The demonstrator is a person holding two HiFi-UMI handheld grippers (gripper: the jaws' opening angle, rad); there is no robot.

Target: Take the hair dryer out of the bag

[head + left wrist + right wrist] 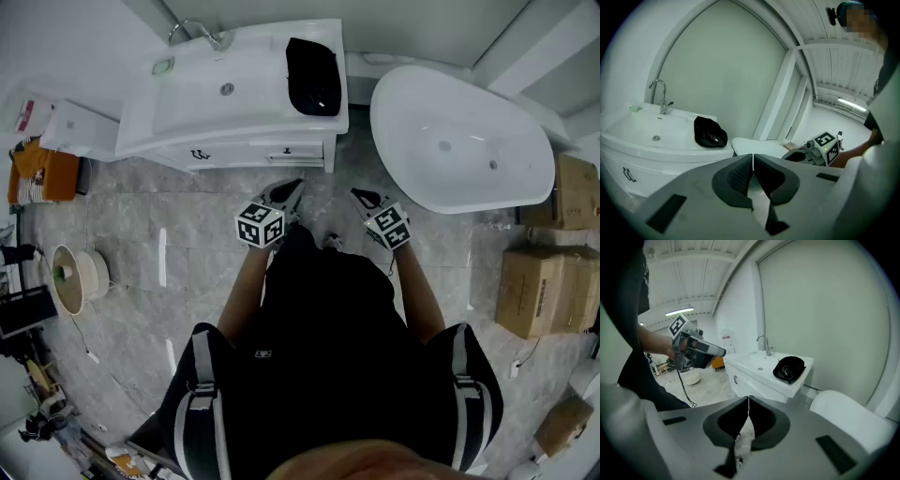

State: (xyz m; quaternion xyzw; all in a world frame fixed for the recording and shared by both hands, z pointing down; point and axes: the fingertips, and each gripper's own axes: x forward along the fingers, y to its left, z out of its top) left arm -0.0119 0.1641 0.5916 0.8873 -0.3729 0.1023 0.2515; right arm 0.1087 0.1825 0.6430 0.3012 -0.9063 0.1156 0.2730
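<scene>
A black bag (313, 77) lies on the right end of the white vanity counter (211, 112), beside the basin. The left gripper view shows the bag (710, 132) ahead and to the left; in the right gripper view the bag (789, 368) lies ahead and to the right. The hair dryer is not visible. My left gripper (292, 190) and right gripper (363, 198) hang side by side in front of the vanity, well short of the bag. Both are shut with nothing between the jaws, as the left gripper (753, 157) and right gripper (748, 400) views show.
A white bathtub (459, 141) stands to the right of the vanity. Cardboard boxes (548, 286) are stacked at the right wall. A faucet (192, 32) rises behind the basin. A round fan-like object (75, 278) and clutter sit on the grey floor at left.
</scene>
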